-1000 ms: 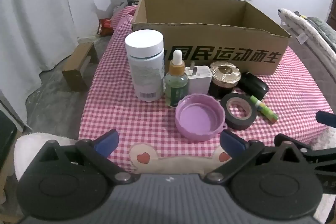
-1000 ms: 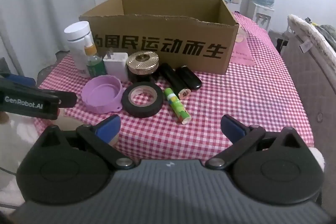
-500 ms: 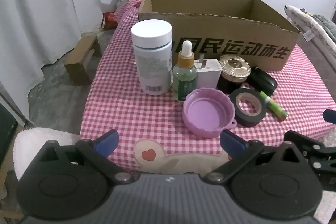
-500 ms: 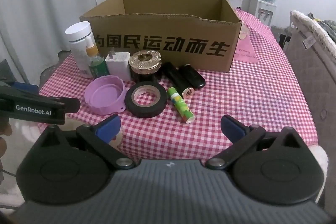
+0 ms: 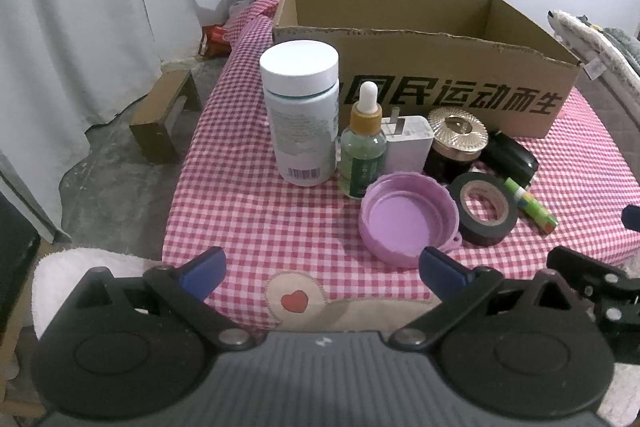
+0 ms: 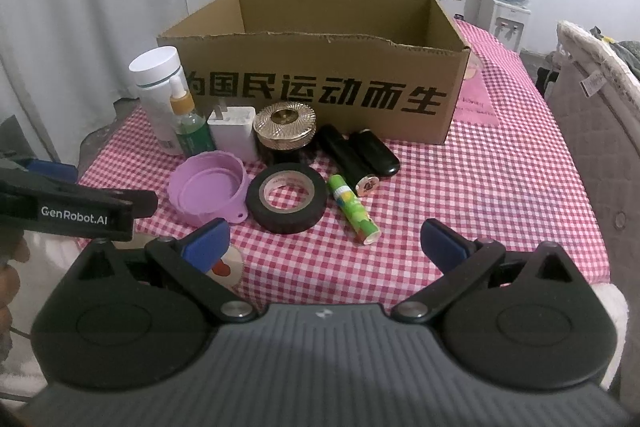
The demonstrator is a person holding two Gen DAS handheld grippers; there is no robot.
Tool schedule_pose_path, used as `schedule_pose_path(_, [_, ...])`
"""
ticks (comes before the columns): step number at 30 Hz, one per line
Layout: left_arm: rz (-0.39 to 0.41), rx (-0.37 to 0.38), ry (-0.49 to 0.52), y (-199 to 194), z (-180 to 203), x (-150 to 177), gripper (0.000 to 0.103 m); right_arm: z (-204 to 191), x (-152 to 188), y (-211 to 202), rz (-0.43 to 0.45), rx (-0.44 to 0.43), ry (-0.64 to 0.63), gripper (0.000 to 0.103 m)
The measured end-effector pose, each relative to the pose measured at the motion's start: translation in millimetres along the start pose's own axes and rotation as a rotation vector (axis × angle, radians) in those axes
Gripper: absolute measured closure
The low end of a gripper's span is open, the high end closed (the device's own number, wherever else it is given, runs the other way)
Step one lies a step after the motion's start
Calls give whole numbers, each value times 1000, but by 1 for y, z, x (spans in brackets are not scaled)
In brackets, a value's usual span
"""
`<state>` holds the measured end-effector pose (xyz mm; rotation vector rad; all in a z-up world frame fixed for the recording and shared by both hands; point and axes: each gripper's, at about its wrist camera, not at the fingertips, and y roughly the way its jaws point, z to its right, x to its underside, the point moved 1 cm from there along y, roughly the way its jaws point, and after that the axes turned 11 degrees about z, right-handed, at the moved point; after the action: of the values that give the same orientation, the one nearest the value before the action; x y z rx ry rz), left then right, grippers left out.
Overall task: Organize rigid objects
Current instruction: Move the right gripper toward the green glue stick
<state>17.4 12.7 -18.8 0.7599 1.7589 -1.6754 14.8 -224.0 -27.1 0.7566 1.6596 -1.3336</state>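
Big open cardboard box [image 6: 320, 75] sits at the back of the checked tablecloth [image 6: 500, 195], mouth up, looking empty and surely meant to receive the lot. Lined up tight against its front wall, within easy reach: white pill bottle [image 5: 300, 115], dropper bottle [image 5: 363, 147], white charger plug [image 5: 409, 143], gold-lidded jar [image 5: 456, 143], two black cases [image 6: 360, 155]. Nearer us, purple lid [image 5: 406, 219] lies hollow-side up, touching the black tape roll [image 5: 485, 213], green glue stick [image 6: 353, 209] beside it. Left gripper [image 5: 320, 269] spread wide, empty, squared towards the lid; right gripper [image 6: 325, 239] likewise spread, empty, short of the tape.
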Motion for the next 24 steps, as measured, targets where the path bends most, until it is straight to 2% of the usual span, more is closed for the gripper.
schedule_pose_path(24, [7,-13,21,-1,3,-2,0,-1,-3,2,-2,-12,-3,1])
